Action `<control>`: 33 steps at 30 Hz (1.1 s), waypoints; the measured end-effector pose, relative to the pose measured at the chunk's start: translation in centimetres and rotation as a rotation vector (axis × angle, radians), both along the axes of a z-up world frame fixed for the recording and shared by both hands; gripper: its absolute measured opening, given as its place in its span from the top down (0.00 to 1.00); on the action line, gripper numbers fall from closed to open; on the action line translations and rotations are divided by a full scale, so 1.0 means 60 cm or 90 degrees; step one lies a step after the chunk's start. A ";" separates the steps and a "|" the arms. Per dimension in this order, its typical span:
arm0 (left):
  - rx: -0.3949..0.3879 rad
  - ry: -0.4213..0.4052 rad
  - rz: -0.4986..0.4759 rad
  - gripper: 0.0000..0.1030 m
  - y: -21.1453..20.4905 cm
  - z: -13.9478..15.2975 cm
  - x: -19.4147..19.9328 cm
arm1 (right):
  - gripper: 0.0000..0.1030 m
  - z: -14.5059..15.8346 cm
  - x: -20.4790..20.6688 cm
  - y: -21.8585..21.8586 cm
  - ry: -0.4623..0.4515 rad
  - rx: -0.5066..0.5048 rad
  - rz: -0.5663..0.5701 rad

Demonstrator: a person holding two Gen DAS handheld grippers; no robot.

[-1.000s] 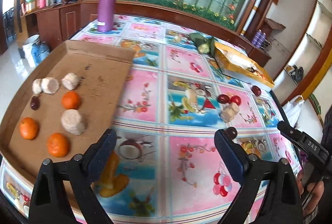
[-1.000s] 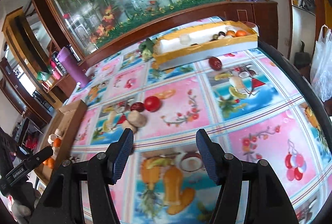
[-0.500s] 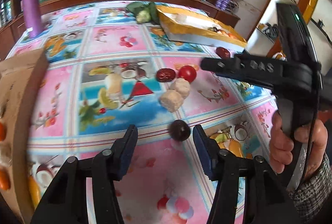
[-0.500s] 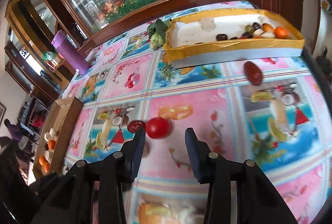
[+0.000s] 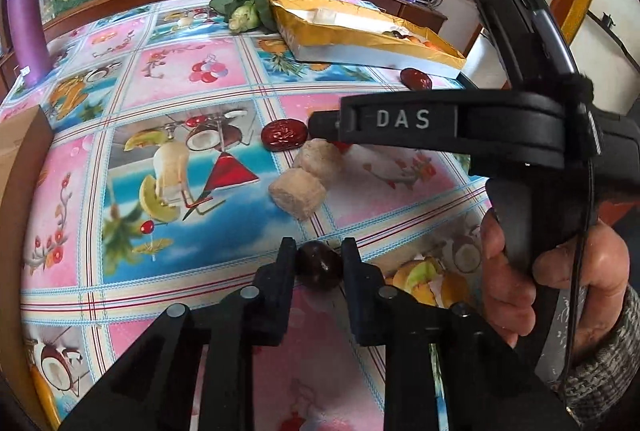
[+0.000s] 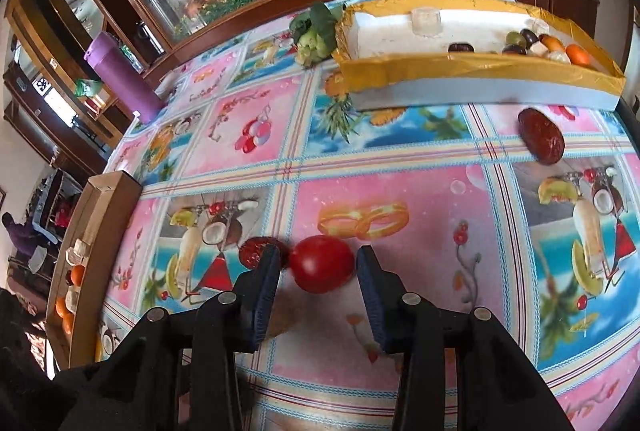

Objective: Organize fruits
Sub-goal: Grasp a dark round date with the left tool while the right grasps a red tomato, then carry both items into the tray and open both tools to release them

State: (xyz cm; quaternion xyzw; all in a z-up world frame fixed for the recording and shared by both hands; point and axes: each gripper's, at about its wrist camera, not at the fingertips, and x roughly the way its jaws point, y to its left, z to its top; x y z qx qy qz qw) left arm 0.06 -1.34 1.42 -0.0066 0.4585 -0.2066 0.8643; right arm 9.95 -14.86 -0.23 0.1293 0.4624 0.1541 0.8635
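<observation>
My left gripper is shut on a small dark round fruit on the patterned tablecloth. Beyond it lie two beige cake-like pieces and a wrinkled red date. My right gripper is open around a red tomato, with small gaps on both sides. The date lies just left of its left finger. The right gripper's body also crosses the left wrist view. Another red date lies near the gold-edged tray.
The gold-edged tray holds several fruits at its right end. A cardboard tray with oranges and cake pieces stands at the left. A purple bottle and a leafy green fruit stand at the back.
My left gripper moved forward and closed on the dark fruit. My right gripper came down so the tomato now sits between its fingers.
</observation>
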 end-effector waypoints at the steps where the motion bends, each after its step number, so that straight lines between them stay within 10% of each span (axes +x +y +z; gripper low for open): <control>1: -0.006 0.002 0.003 0.80 0.003 0.001 -0.001 | 0.66 0.000 0.000 0.000 -0.005 -0.001 -0.001; 15: -0.079 -0.018 0.114 0.80 0.135 0.061 -0.068 | 0.66 0.089 -0.079 0.010 -0.085 0.019 0.014; 28: -0.038 -0.078 0.358 0.79 0.408 0.097 -0.127 | 0.65 0.115 -0.162 0.253 -0.111 -0.003 0.208; 33: -0.016 -0.074 0.364 0.79 0.467 0.112 -0.087 | 0.65 0.112 -0.155 0.344 -0.109 -0.020 0.254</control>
